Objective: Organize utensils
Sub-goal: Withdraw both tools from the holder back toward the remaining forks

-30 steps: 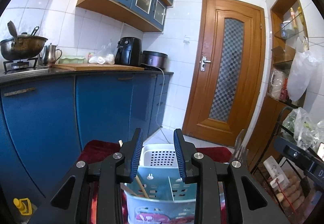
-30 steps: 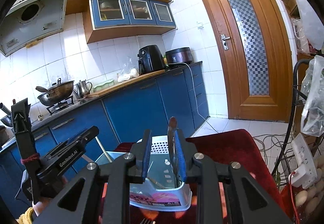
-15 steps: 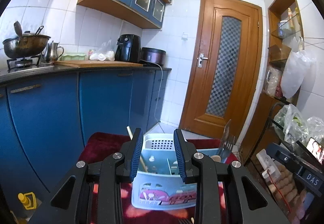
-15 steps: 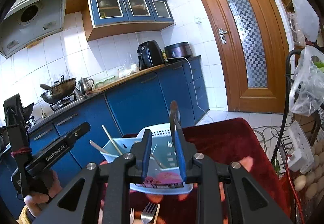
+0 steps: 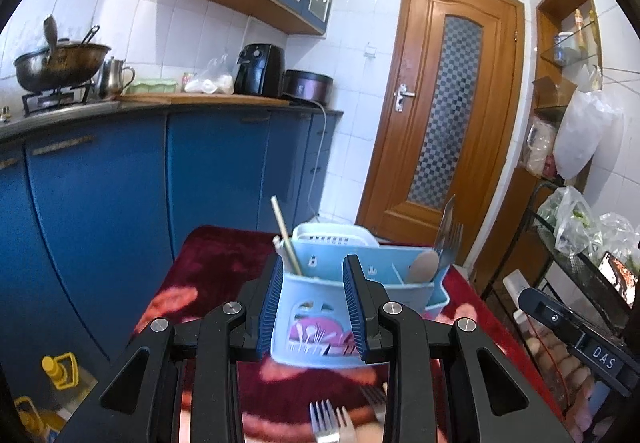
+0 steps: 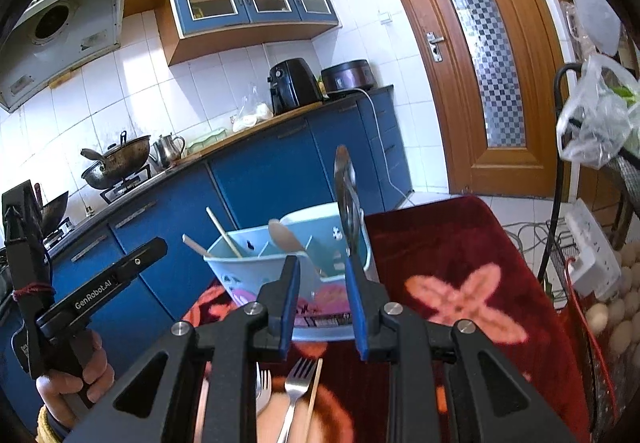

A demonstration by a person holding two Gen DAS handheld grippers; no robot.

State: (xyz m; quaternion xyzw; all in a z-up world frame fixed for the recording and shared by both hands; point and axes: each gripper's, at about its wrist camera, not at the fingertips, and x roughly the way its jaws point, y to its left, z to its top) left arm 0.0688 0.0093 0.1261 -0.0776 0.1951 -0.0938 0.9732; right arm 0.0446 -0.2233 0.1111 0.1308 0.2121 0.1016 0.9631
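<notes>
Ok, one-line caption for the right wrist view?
Open right gripper before a light-blue utensil caddy holding a wooden spoon, forks waiting on the red cloth.

Wooden door (image 5: 444, 131); blue cabinets (image 5: 120, 179); wok (image 5: 60, 63) on stove; air fryer (image 6: 294, 85).

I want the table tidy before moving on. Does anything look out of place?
Yes. Forks and a chopstick lie loose on the red cloth in front of the blue caddy, not sorted in. Inside it, a wooden spoon and chopsticks lean askew.
</notes>
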